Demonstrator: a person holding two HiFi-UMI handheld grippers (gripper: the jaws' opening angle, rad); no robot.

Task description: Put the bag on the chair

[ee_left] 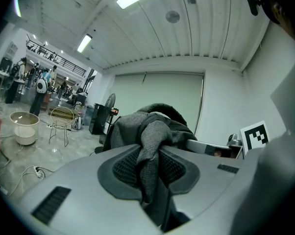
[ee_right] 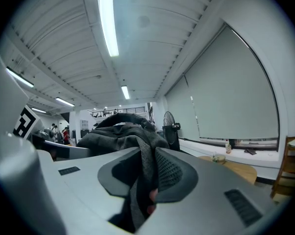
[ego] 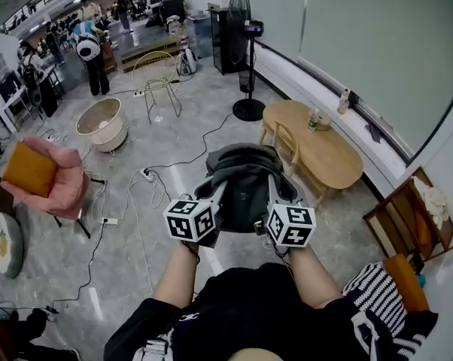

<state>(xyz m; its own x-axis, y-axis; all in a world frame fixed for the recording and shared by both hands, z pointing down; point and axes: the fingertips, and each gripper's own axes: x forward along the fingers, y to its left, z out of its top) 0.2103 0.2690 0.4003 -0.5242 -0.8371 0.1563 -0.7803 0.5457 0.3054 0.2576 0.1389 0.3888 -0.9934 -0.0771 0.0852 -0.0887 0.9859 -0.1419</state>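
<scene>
I hold a dark grey fabric bag (ego: pixel 245 173) up in front of me with both grippers. My left gripper (ego: pixel 220 195) is shut on a fold of the bag's cloth (ee_left: pixel 148 146), which runs down between the ribbed pads. My right gripper (ego: pixel 274 195) pinches another fold of the bag (ee_right: pixel 119 133) on its right side. The bag bulges above both sets of jaws. A light wooden chair (ego: pixel 285 137) stands just behind the bag, partly hidden by it. A pink armchair (ego: pixel 61 190) with an orange cushion (ego: pixel 29 168) is at the far left.
An oval wooden table (ego: pixel 328 150) stands beside the wooden chair, with a cup on it. A floor fan (ego: pixel 247 66), a wire chair (ego: pixel 156 78), a round white tub (ego: pixel 102 123) and cables with a power strip (ego: pixel 147 175) lie ahead. People stand far back left.
</scene>
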